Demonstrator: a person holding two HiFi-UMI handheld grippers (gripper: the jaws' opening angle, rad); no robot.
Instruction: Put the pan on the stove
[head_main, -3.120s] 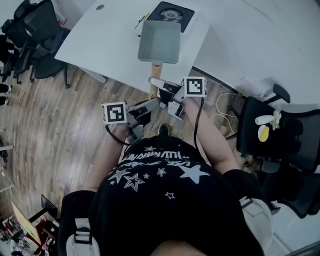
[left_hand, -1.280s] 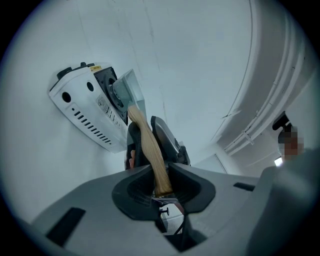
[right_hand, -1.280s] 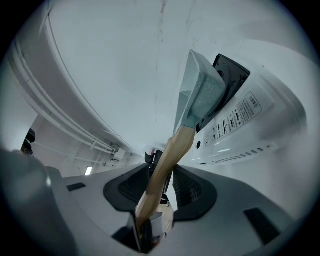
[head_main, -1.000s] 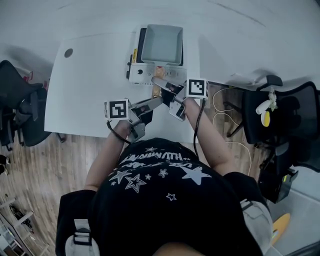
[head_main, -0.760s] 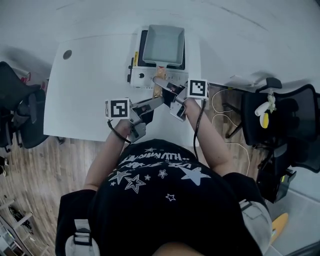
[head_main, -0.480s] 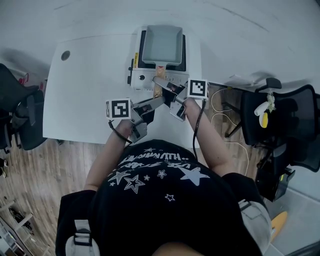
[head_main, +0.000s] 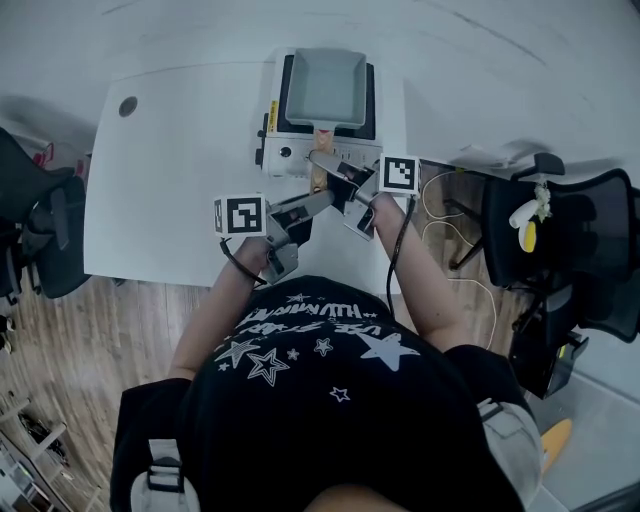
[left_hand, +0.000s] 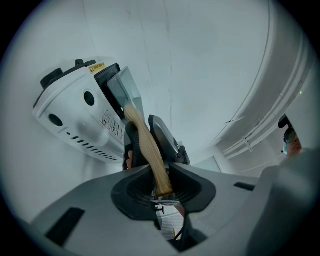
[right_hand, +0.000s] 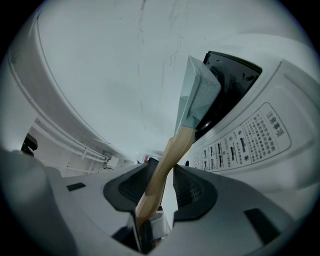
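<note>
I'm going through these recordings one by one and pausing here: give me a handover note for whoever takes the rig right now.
The left gripper is shut on the end of the wooden handle; the right gripper is shut on it nearer the pan.
The pan is over the stove on the white table; whether it rests flat is unclear.
Done: pan at stove.
Left: seat it, open both grippers, withdraw.

We get bright, even overhead light, the white table (head_main: 180, 180) nearly glaring and shadows soft beside it, while both gripper views bend hard into black round edges and blur up close.
</note>
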